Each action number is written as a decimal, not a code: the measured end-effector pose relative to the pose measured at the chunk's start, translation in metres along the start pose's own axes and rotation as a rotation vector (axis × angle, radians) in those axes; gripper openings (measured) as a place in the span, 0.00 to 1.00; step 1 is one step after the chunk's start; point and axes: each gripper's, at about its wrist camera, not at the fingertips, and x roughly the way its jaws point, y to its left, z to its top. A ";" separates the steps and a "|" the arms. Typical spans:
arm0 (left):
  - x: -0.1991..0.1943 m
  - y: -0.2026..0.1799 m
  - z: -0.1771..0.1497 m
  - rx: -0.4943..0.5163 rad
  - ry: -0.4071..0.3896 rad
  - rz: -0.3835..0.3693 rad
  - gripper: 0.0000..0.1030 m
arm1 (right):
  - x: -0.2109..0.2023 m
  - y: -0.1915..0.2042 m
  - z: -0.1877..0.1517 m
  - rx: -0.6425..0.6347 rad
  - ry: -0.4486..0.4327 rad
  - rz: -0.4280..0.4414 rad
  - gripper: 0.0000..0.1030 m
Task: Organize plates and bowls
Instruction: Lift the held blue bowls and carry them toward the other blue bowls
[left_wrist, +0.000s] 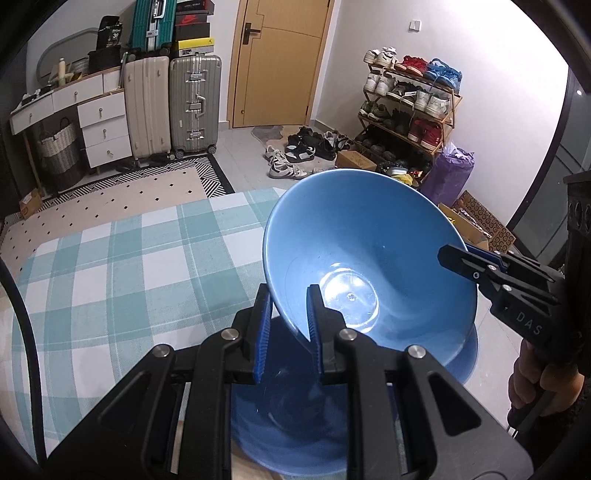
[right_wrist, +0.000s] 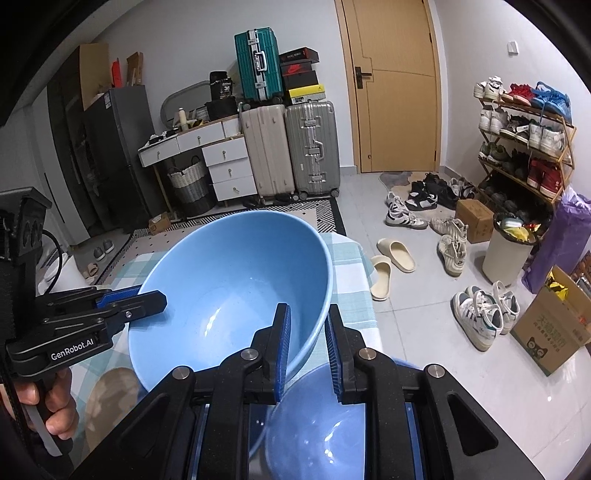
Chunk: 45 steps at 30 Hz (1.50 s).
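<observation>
A light blue bowl (left_wrist: 369, 254) is held tilted in the air between both grippers, above a second blue bowl (left_wrist: 295, 402) on the table. My left gripper (left_wrist: 286, 310) straddles the upper bowl's near rim with one finger inside and one outside. My right gripper (right_wrist: 308, 332) straddles the opposite rim of the same bowl (right_wrist: 229, 291) and shows at the right of the left wrist view (left_wrist: 465, 258). The left gripper shows at the left of the right wrist view (right_wrist: 147, 299). The lower bowl (right_wrist: 317, 424) sits under the right gripper's fingers.
The table carries a teal and white checked cloth (left_wrist: 129, 277). Its far edge (right_wrist: 364, 266) drops to a tiled floor with slippers and shoes (right_wrist: 391, 258). Suitcases (left_wrist: 194, 103), a drawer unit and a shoe rack (left_wrist: 410, 103) stand along the walls.
</observation>
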 end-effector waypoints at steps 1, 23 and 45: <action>-0.005 0.000 -0.003 -0.001 -0.002 0.002 0.15 | -0.002 0.003 -0.001 -0.003 -0.001 0.002 0.19; -0.051 0.025 -0.047 -0.030 -0.007 0.022 0.15 | -0.018 0.050 -0.028 -0.030 0.011 0.052 0.20; -0.011 0.036 -0.086 -0.028 0.052 0.044 0.15 | 0.002 0.058 -0.069 -0.039 0.054 0.021 0.20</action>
